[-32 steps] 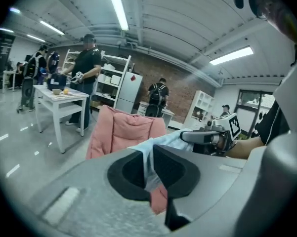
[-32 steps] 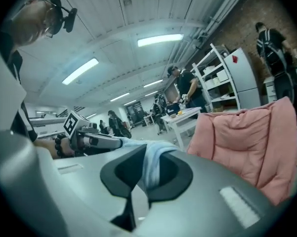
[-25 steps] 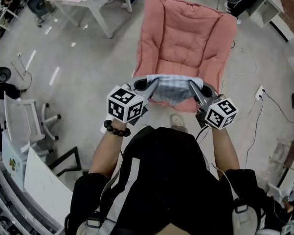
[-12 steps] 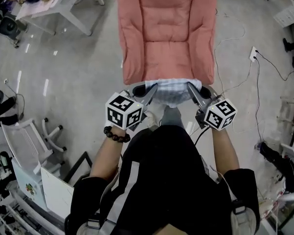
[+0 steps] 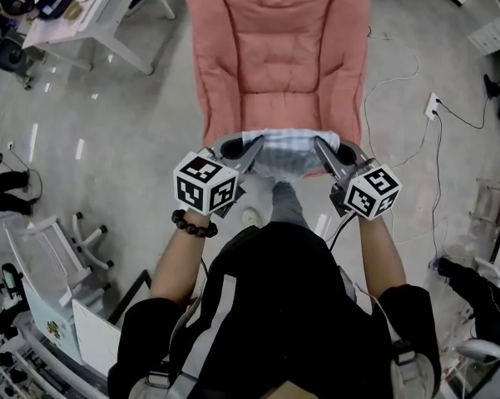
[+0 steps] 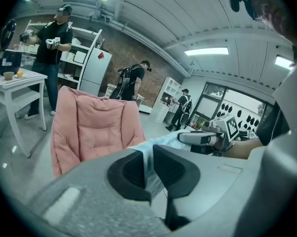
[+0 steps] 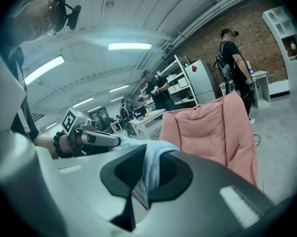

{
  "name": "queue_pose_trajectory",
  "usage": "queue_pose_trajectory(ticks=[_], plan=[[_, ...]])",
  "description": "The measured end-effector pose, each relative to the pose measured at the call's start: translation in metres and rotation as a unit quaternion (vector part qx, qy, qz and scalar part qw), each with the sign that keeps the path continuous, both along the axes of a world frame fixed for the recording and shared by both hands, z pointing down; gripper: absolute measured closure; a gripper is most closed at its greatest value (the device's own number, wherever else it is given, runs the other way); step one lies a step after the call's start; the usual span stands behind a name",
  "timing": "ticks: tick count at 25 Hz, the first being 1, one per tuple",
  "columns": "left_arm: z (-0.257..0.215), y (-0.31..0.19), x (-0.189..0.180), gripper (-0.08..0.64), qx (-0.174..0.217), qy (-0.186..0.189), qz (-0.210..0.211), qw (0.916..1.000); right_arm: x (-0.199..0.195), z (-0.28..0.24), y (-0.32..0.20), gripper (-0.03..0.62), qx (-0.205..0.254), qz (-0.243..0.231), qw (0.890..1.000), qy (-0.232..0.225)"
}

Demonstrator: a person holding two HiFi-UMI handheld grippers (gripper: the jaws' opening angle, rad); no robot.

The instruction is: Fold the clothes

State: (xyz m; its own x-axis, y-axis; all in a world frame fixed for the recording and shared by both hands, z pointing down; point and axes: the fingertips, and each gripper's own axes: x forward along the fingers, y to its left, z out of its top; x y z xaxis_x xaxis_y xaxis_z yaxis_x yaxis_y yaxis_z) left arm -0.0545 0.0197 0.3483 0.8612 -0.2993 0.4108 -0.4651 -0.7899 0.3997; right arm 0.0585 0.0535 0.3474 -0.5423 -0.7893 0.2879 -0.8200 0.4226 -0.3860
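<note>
**Pale blue garment (image 5: 287, 155) held at both ends**

The left hand-held gripper (image 5: 251, 148) is clamped on one edge of the pale blue garment. The cloth spans across to the right hand-held gripper (image 5: 319, 146), whose jaws pinch the opposite edge. The cloth hangs at the front edge of a pink padded chair (image 5: 279, 48).

Cloth (image 5: 287, 156) is bunched between the left gripper (image 5: 251, 150) and right gripper (image 5: 323, 150), garment type can't tell. Pinched edges hidden inside both clamped jaws. Pink chair (image 5: 274, 48) front edge hidden behind cloth. White table (image 5: 100, 19) cut off at top; items on it too small.
</note>
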Motion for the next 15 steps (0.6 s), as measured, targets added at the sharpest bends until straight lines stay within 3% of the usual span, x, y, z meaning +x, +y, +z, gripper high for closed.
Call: queue_pose_trajectory(ticks=[15], plan=[[-0.011,-0.236,0.072,0.54,0.019,-0.01,-0.038,0.999,0.072,-0.011,-0.243,0.575,0.01,-0.044,0.999,0.012]])
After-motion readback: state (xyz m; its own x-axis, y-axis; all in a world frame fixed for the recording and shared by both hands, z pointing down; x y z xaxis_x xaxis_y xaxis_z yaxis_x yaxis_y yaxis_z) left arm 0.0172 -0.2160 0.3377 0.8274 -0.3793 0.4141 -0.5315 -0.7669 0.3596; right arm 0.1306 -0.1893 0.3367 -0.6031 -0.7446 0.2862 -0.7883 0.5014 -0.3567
